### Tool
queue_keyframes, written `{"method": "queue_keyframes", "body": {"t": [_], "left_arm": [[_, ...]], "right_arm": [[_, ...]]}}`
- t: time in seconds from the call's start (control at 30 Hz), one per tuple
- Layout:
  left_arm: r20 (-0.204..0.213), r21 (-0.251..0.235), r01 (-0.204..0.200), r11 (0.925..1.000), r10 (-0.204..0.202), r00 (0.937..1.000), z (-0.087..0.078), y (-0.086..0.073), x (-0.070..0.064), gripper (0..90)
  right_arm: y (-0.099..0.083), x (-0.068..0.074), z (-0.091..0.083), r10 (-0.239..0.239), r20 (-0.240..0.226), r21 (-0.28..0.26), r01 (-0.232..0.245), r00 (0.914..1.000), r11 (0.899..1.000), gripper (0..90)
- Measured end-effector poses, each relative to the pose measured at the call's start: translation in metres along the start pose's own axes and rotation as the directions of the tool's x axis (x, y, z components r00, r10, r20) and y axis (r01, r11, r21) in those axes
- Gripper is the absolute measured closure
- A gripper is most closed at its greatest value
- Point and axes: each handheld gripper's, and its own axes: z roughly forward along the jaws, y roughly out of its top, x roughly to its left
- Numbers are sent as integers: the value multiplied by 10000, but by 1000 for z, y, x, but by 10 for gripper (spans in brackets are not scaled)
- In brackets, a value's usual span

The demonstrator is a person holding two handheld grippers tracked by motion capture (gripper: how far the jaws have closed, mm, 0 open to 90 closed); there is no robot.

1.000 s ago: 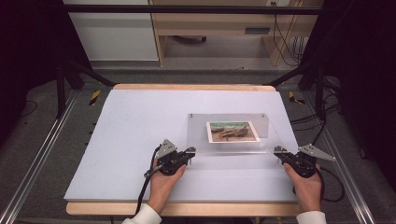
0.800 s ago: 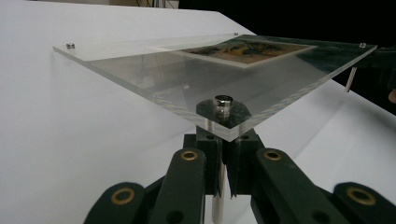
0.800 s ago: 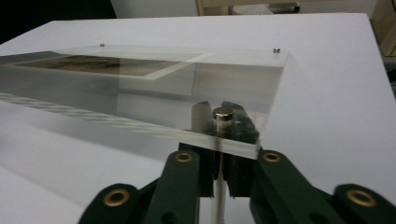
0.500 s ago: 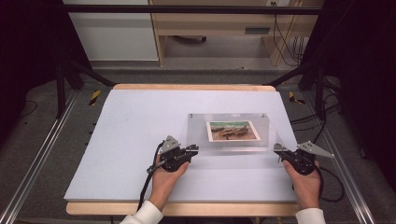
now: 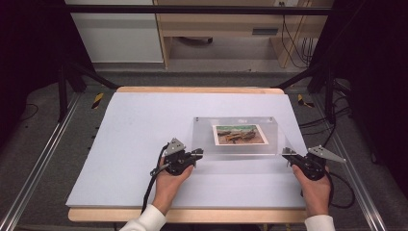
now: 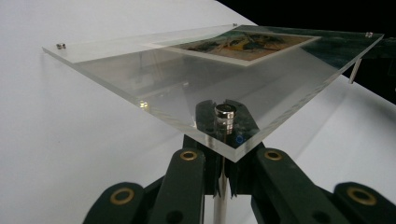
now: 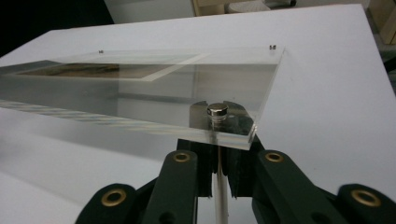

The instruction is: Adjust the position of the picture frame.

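High view, nearest edge first: two forearms in white cuffs come in over the wooden table rim (image 5: 192, 215), each hand wrapped around a black gripper. The left hand (image 5: 168, 185) holds the left gripper (image 5: 198, 153) at the near left corner of a clear acrylic picture frame (image 5: 235, 149); the right hand (image 5: 315, 188) holds the right gripper (image 5: 287, 153) at the near right corner. A black cable (image 5: 150, 190) trails from the left gripper back toward the person.

Left gripper view shows the two black jaws drawn close together around a thin metal standoff leg (image 6: 219, 205) under the frame's corner, with a silver bolt head (image 6: 225, 111) sitting on top of the acrylic just above them. Right gripper view shows the same arrangement: jaws nearly closed on a slim standoff post (image 7: 218, 196) beneath the corner, capped by a round silver bolt head (image 7: 217, 110).

The frame lies flat and raised off the white table mat (image 5: 144, 125), right of the mat's centre, its long side running across the table. Sandwiched in its middle is a small landscape print (image 5: 239, 134) with a white border. Small bolts mark the two far corners. Beyond the table stands a pale wooden cabinet (image 5: 216, 29).
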Motion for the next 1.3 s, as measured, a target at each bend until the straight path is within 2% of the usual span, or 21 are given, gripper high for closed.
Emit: {"method": "queue_keyframes", "body": {"t": [0.13,0.17,0.3,0.4,0.43,0.57,0.83,0.87,0.9,0.97,1.07,1.2,1.3], "left_arm": [[2,-89,170,9998,-170,9999,-3,5,1,840],[-60,-156,57,9999,-58,10000,-9,10,1,840],[-69,-365,74,9993,-77,9999,-25,20,2,838],[-119,-371,1,9993,-5,9999,-33,21,2,836],[-149,-369,-15,9993,10,9999,-41,22,3,836],[-209,-453,78,9989,-87,9997,-54,23,9,835],[-491,-598,160,9981,-190,9986,-72,27,39,835],[-491,-598,160,9981,-190,9986,-72,27,39,835],[-666,-674,111,9977,-156,9977,-75,28,47,835],[-787,-683,54,9976,-108,9968,-77,28,50,834],[-1083,-779,125,9969,-209,9939,-86,27,63,833],[-1114,-878,265,9958,-362,9931,-92,26,75,835],[-1115,-970,164,9952,-273,9934,-96,25,82,835]], "right_arm": [[5,6,-4,-97,84,-136,98,9999,9999,848],[7,9,-5,-140,98,-233,142,9999,9996,849],[13,24,-13,-278,187,-412,286,9994,9987,850],[15,35,-16,-258,176,-359,264,9995,9990,851],[16,39,-16,-269,192,-346,276,9995,9990,851],[19,52,-15,-239,178,-276,244,9996,9993,851],[29,78,12,-474,171,-356,479,9987,9982,850],[30,82,17,-538,193,-392,545,9984,9977,849],[31,85,22,-547,223,-397,555,9983,9977,850],[35,90,32,-584,299,-396,596,9978,9974,850],[39,100,44,-602,270,-401,613,9978,9973,850],[41,110,57,-622,177,-412,629,9979,9972,850],[42,116,63,-634,180,-438,642,9978,9970,850]]}}
